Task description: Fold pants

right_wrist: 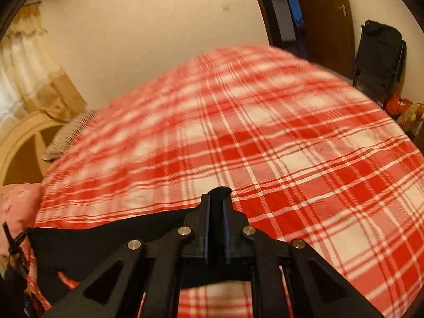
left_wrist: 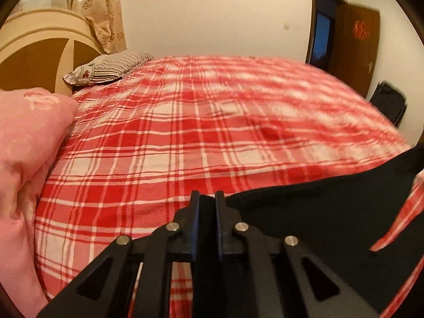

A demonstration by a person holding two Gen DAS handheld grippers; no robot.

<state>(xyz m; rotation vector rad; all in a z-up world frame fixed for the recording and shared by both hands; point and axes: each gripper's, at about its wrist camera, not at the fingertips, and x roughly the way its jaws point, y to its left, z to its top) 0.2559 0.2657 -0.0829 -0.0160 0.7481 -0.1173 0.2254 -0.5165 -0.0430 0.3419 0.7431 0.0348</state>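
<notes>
above the near edge of the plaid bed (left_wrist: 164, 122) our left gripper (left_wrist: 207, 198) and right gripper (right_wrist: 216, 201) each pinch the black pants (left_wrist: 318, 212); we should keep that span taut and level.

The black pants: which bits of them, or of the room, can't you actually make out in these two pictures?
- Left wrist view: the black pants run behind the left gripper and off the right edge; their length is cut off.
- Right wrist view: the cloth pinched in the right gripper is hidden by the fingers.
- Both views: the far plaid bedcover is motion-blurred.
- Right wrist view: orange things on the floor, too small to name.
</notes>
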